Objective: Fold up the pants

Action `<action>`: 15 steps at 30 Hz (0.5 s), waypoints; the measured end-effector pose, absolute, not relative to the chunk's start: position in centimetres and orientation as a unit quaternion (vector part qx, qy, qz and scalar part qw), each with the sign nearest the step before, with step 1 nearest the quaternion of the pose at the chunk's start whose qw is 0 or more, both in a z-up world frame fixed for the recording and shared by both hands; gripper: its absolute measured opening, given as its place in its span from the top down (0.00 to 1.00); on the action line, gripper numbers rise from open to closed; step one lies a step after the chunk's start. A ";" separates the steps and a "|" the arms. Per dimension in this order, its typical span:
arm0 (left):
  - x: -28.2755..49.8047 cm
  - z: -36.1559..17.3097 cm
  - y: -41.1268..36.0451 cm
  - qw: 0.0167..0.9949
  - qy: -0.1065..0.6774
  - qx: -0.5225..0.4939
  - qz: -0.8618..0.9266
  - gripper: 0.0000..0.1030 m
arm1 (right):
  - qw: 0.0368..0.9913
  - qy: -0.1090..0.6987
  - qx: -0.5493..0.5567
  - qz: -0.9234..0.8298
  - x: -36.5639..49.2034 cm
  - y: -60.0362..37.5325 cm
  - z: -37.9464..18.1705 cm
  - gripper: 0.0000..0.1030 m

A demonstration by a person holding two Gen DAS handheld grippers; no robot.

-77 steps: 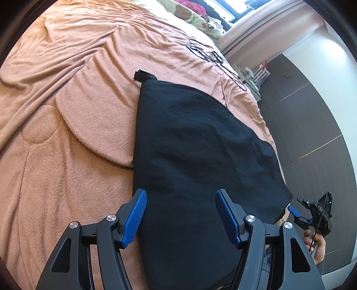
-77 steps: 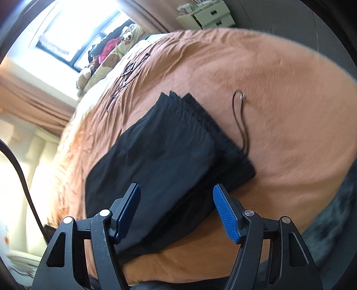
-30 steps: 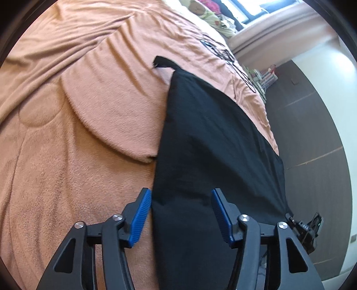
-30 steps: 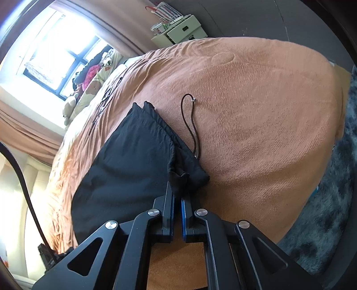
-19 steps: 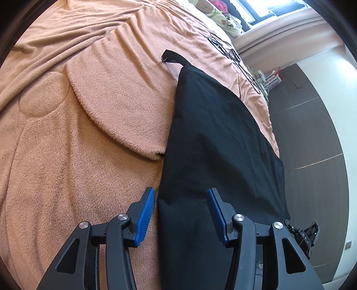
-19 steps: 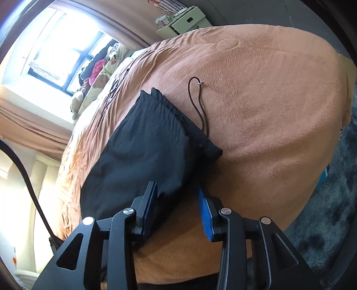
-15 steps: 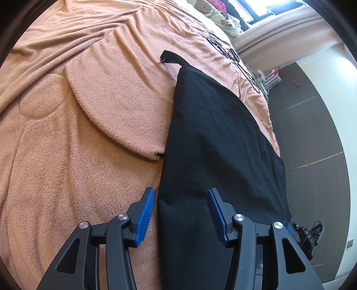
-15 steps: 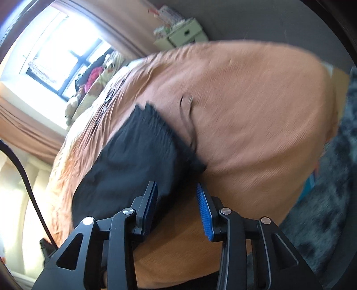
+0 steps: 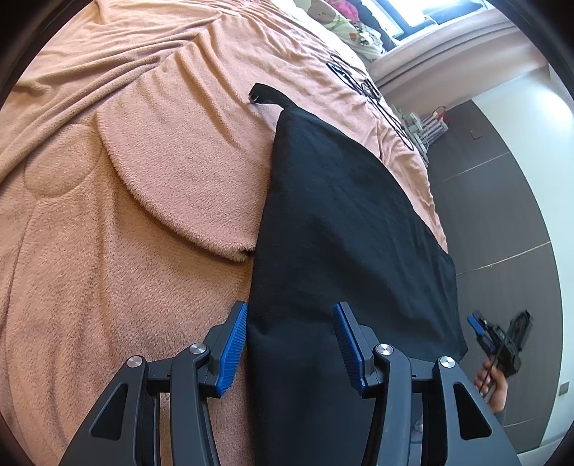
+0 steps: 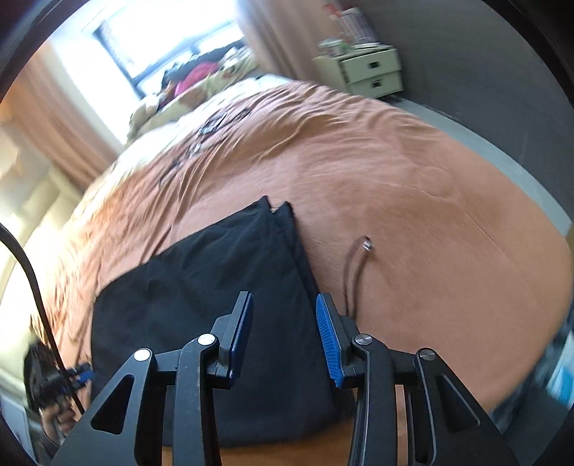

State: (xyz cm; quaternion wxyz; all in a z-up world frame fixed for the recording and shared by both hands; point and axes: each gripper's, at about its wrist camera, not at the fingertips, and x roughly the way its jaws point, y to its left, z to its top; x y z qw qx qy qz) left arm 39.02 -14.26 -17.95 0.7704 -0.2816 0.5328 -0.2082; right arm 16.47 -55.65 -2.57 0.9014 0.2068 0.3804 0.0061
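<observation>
The black pants (image 9: pixel 344 222) lie folded flat on the orange blanket (image 9: pixel 125 215) of the bed. A black strap end (image 9: pixel 263 96) sticks out at the far corner. My left gripper (image 9: pixel 290 340) is open, its blue pads either side of the near left edge of the pants. In the right wrist view the pants (image 10: pixel 201 286) show their waistband end, with a drawstring (image 10: pixel 355 265) lying on the blanket beside it. My right gripper (image 10: pixel 283 333) is open over that end, holding nothing. It also shows in the left wrist view (image 9: pixel 502 344), off the pants' right corner.
The bed's blanket (image 10: pixel 412 172) is creased and carries a black printed pattern. Pillows and soft toys (image 9: pixel 340 21) lie at the head by the window. A pale drawer unit (image 10: pixel 369 71) stands beside the bed. Dark wall panels (image 9: pixel 502 200) run along the right.
My right gripper, shut on the waistband corner a second ago, has opened and let it go, then swung up over the pants. My left gripper stays open and has barely moved.
</observation>
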 end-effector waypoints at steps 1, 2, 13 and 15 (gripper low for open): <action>39.1 -18.0 -14.2 0.770 0.533 -0.281 -0.209 0.50 | 0.901 0.387 0.197 0.008 17.5 -55.6 -2.5 0.67; 39.0 -18.0 -14.2 0.770 0.533 -0.282 -0.209 0.50 | 0.901 0.392 0.186 0.010 18.6 -55.4 -2.5 0.67; 39.4 -18.1 -13.9 0.766 0.533 -0.292 -0.209 0.50 | 0.896 0.410 0.166 0.036 24.9 -55.2 -2.5 0.67; 39.5 -18.1 -13.9 0.767 0.533 -0.291 -0.209 0.50 | 0.894 0.414 0.167 0.042 25.4 -55.1 -2.7 0.67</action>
